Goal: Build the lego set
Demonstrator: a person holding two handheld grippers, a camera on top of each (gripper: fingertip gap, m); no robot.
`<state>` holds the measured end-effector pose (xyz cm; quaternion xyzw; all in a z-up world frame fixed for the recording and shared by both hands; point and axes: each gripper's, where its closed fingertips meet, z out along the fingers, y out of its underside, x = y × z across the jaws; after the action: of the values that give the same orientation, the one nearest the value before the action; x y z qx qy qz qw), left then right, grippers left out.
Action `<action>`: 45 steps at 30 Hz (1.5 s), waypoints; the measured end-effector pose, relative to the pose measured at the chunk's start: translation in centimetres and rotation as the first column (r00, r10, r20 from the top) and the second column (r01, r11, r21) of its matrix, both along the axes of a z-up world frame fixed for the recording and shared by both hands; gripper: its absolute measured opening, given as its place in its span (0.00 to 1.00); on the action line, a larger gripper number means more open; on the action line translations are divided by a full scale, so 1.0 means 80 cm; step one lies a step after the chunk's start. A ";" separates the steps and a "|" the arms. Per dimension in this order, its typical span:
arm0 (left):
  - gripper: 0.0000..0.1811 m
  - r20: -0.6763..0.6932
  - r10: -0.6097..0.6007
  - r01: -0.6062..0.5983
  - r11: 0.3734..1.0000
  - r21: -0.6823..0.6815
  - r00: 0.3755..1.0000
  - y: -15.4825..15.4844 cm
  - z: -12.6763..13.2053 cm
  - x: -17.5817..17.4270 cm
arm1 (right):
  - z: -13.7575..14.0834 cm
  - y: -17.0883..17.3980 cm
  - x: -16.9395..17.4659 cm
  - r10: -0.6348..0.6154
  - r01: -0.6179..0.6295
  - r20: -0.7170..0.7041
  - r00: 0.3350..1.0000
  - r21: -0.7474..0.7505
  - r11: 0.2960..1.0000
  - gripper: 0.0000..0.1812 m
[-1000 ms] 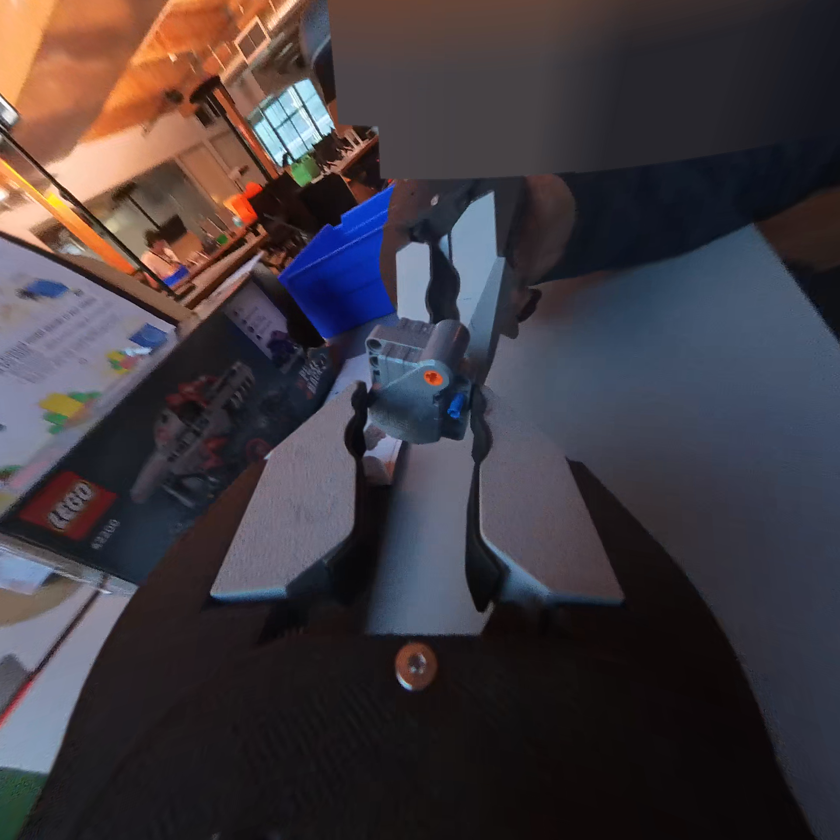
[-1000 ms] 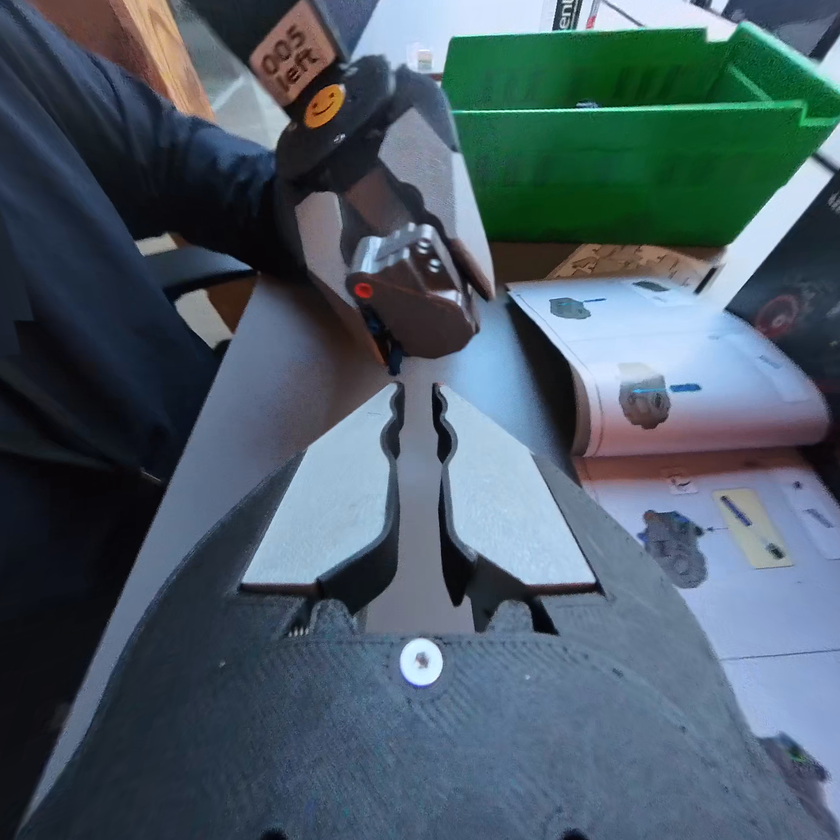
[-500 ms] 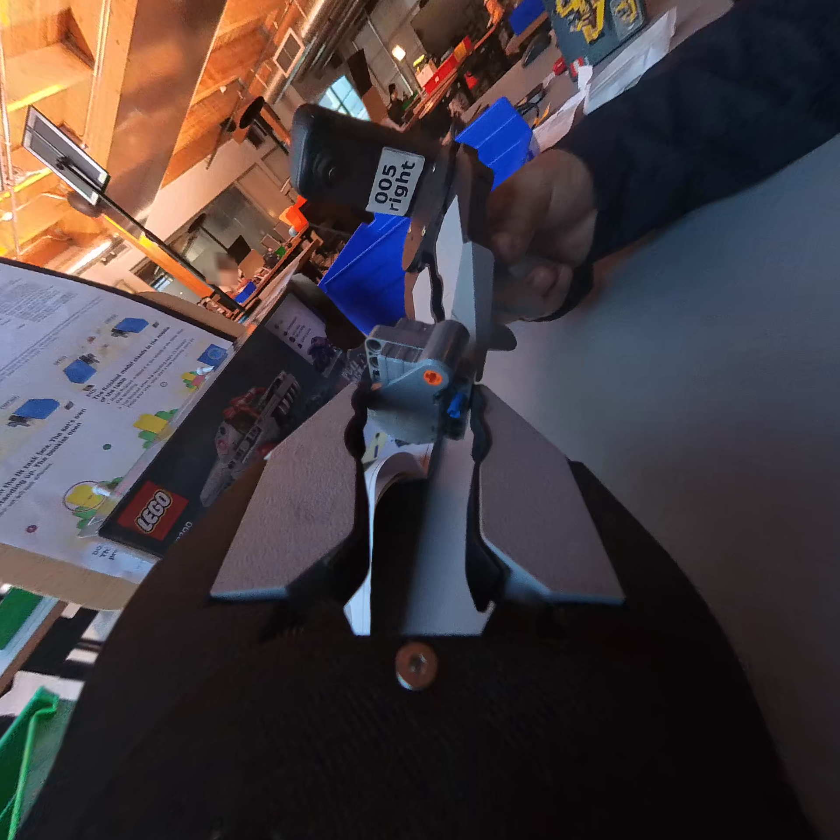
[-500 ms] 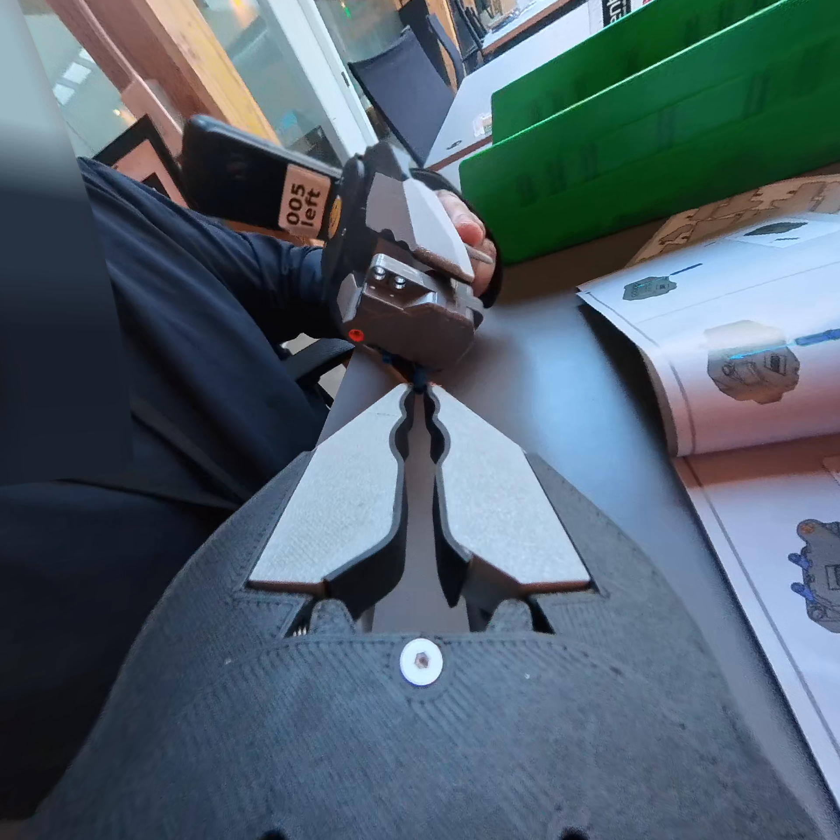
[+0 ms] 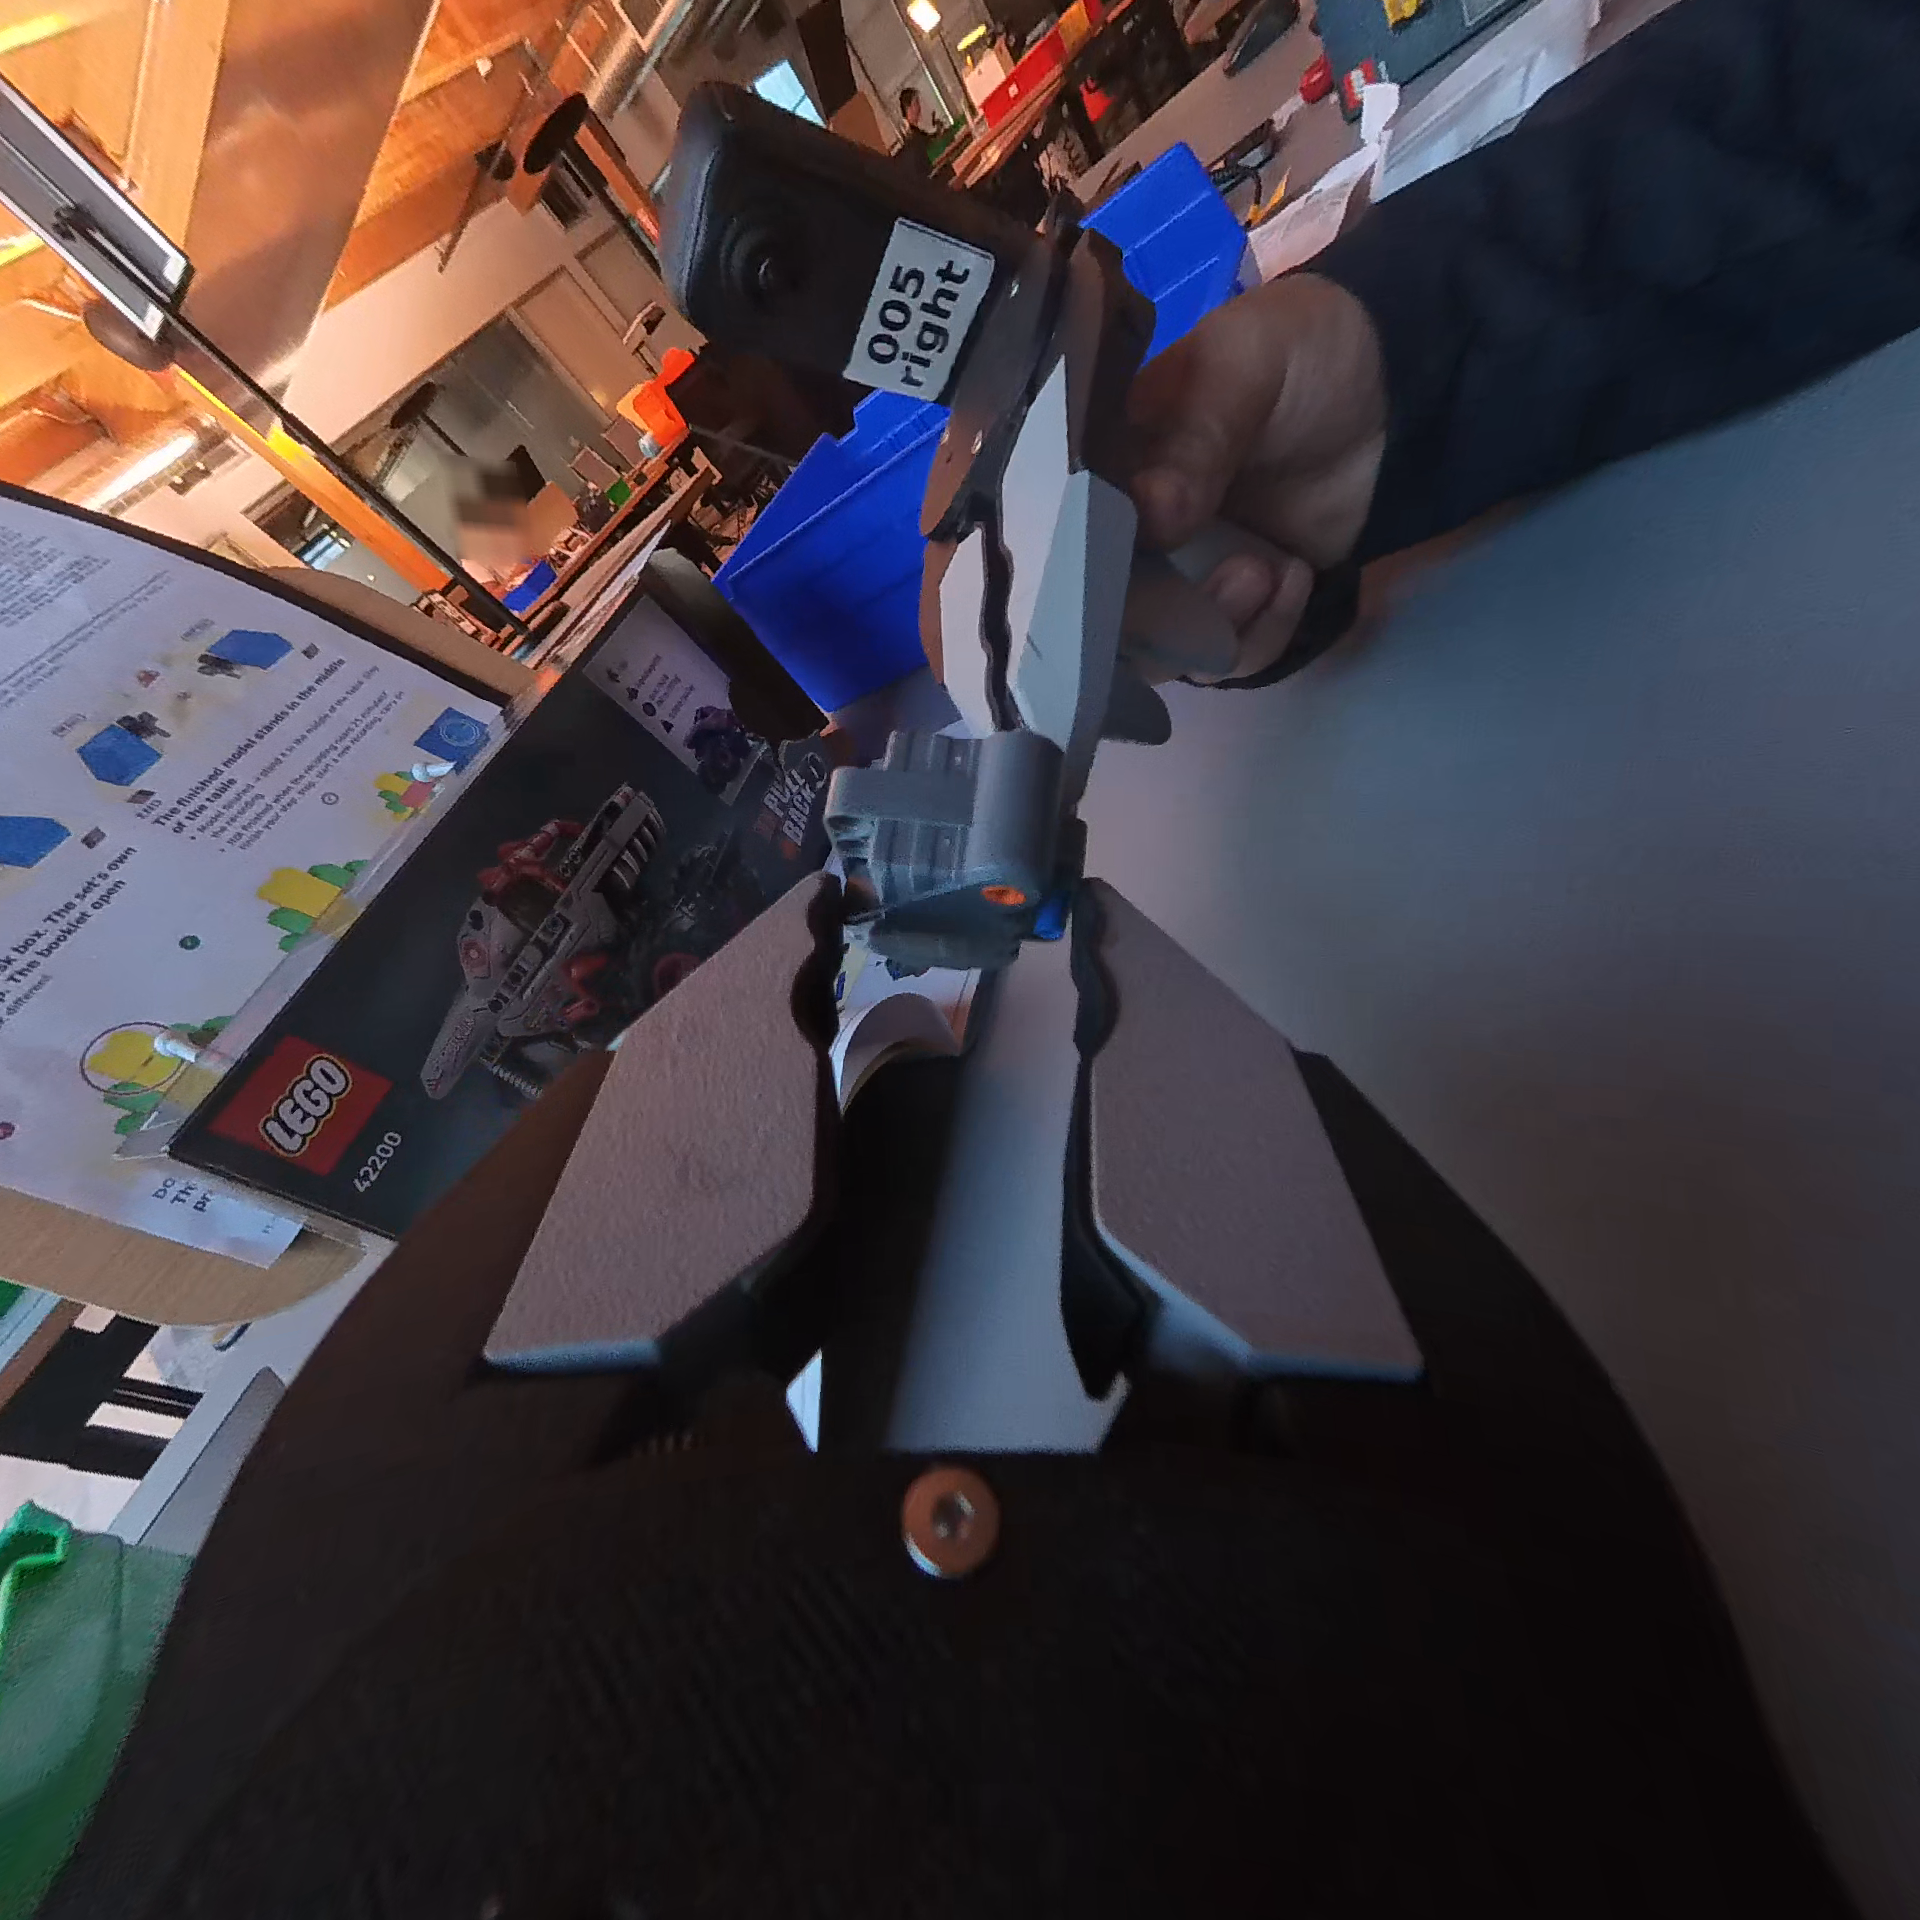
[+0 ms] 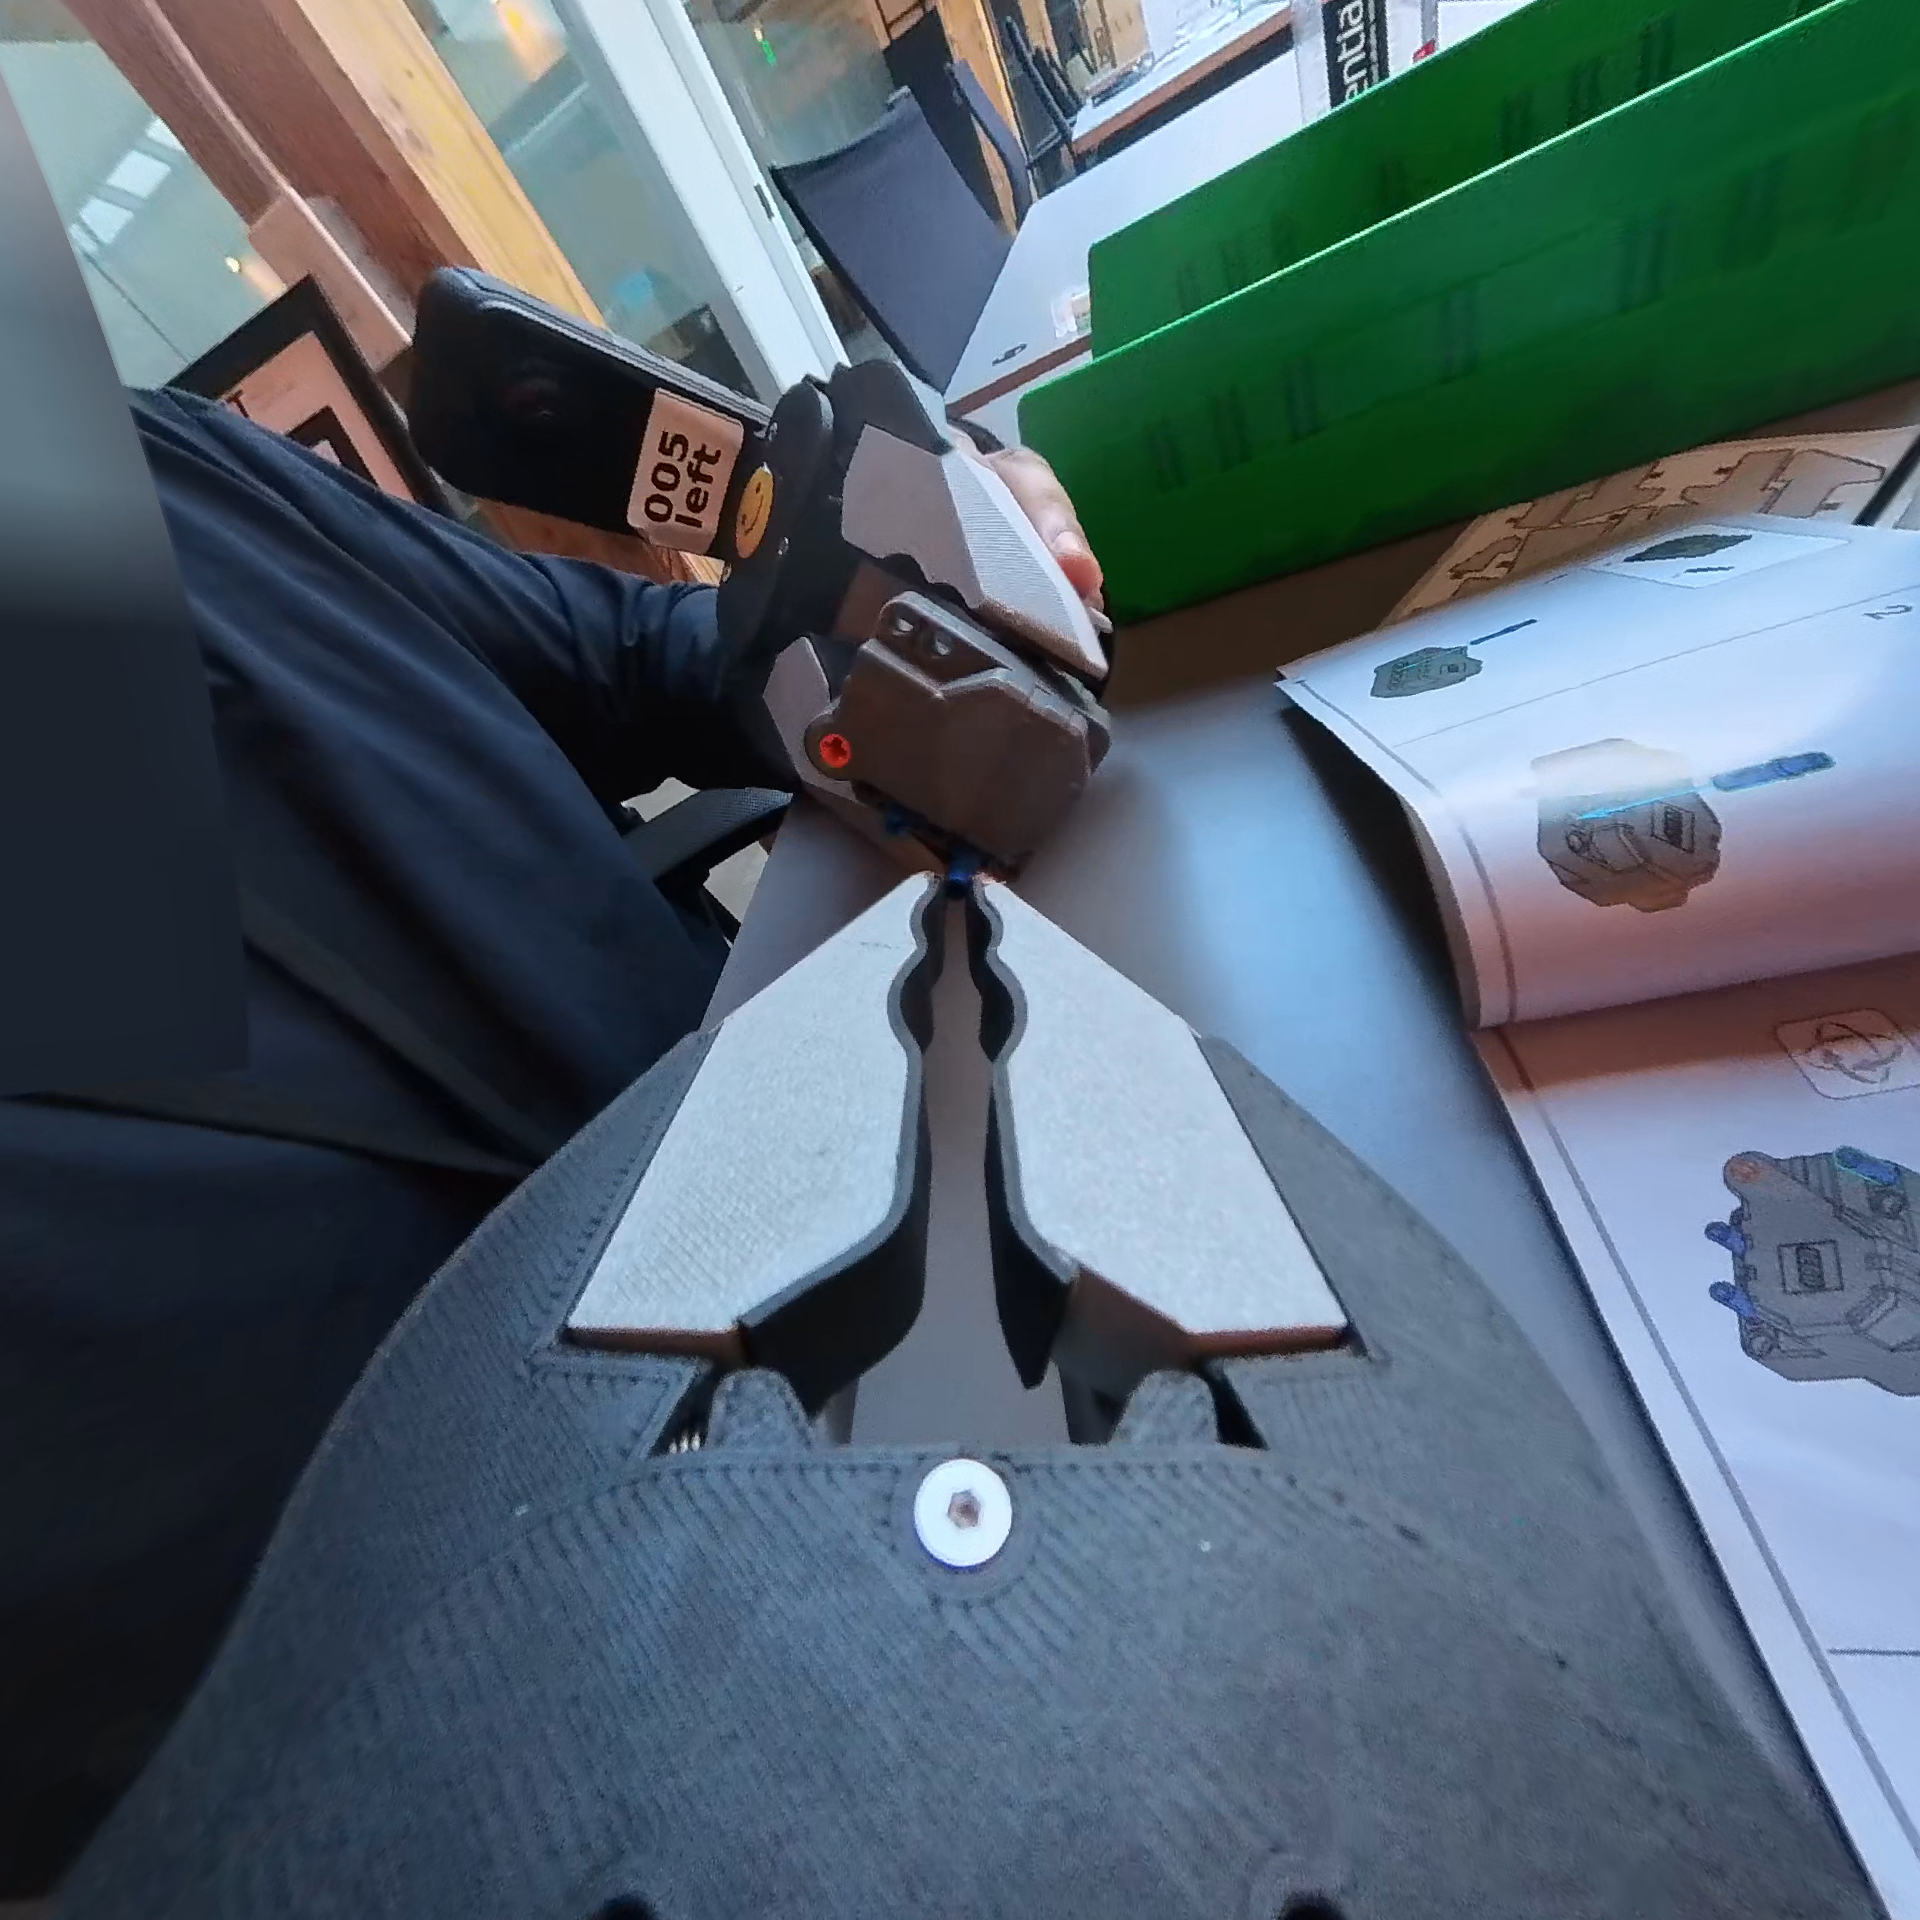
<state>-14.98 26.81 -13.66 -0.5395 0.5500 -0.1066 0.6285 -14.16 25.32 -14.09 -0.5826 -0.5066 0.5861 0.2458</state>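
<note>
The grey lego block (image 5: 951,862) sits clamped between the tips of my left tongs (image 5: 948,914), held up off the grey table (image 5: 1558,883). An orange dot and a small blue pin (image 5: 1049,916) show on its near face.

My left hand (image 6: 1049,530) grips those tongs from behind, and they are tilted, with the block's side turned toward my right tongs (image 6: 954,902). In the right view the block (image 6: 956,743) lies just past my right tips, which are pinched together on a thin blue peg (image 6: 958,871) at the block's underside. My right hand (image 5: 1262,488) holds its tongs angled down onto the block from above.

An open instruction booklet (image 6: 1662,883) lies to the right on the table, a green bin (image 6: 1507,343) behind it. The dark set box (image 5: 499,935) stands to the left, a blue bin (image 5: 831,561) beyond.
</note>
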 end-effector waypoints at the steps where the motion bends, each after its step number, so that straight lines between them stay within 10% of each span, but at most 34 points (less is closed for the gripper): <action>1: 0.23 0.007 0.001 -0.001 1.000 -0.006 1.000 0.000 0.001 0.001 | 0.001 0.001 0.000 -0.002 0.002 -0.003 1.000 -0.006 1.000 0.00; 45: 0.23 0.037 0.138 -0.130 0.978 -0.162 0.990 0.019 -0.021 -0.007 | -0.021 0.022 -0.010 -0.106 0.107 0.025 0.994 -0.075 0.991 0.00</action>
<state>-15.57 28.35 -15.34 -0.6209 0.4871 -0.1203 0.6022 -14.98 27.11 -15.80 -0.6238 -0.4546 0.5850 0.2489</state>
